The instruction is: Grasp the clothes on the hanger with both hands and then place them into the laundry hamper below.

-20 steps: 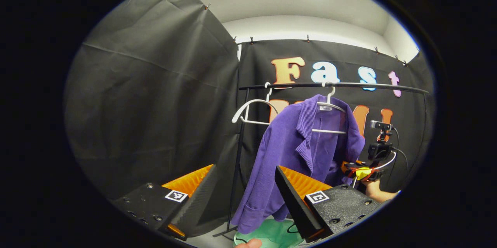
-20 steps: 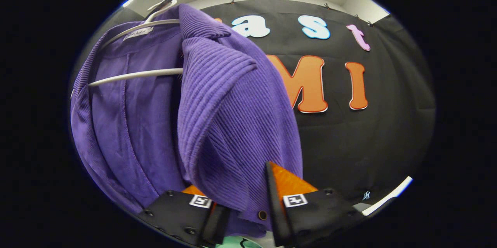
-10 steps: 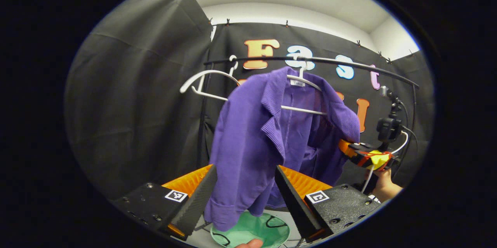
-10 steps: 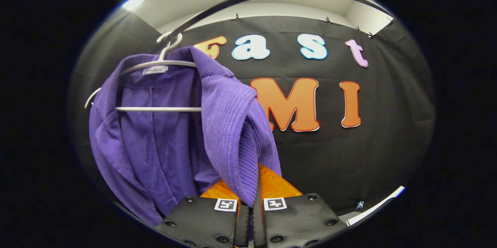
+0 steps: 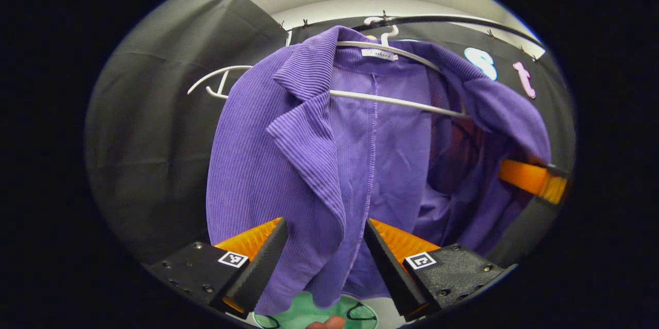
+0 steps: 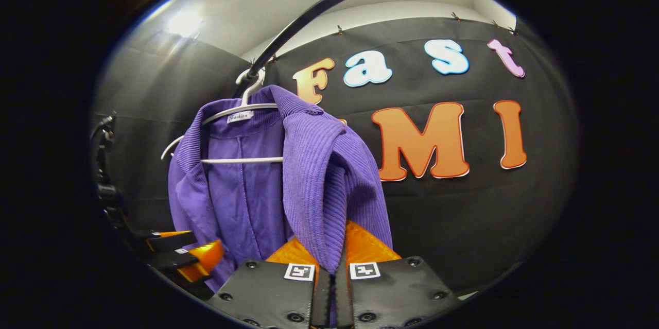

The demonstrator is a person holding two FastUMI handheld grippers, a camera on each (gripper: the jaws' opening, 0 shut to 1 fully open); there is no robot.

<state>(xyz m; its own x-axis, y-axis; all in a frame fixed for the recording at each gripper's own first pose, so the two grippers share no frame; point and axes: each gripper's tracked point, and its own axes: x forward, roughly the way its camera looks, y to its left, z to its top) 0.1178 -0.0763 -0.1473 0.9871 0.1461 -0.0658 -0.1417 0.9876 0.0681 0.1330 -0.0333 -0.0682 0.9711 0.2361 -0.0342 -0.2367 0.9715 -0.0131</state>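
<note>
Here the right gripper [image 6: 329, 267] pinches the purple jacket [image 5: 309, 154] (on its hanger [image 5: 396, 100]), while the left gripper [image 5: 324, 246], jaws spread round the front edge, must next close.

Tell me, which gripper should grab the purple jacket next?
The left gripper, probably. Its jaws stand open with the purple jacket's front edge hanging between them, so it only needs to close. The right gripper is already shut on the jacket's other side.
</note>
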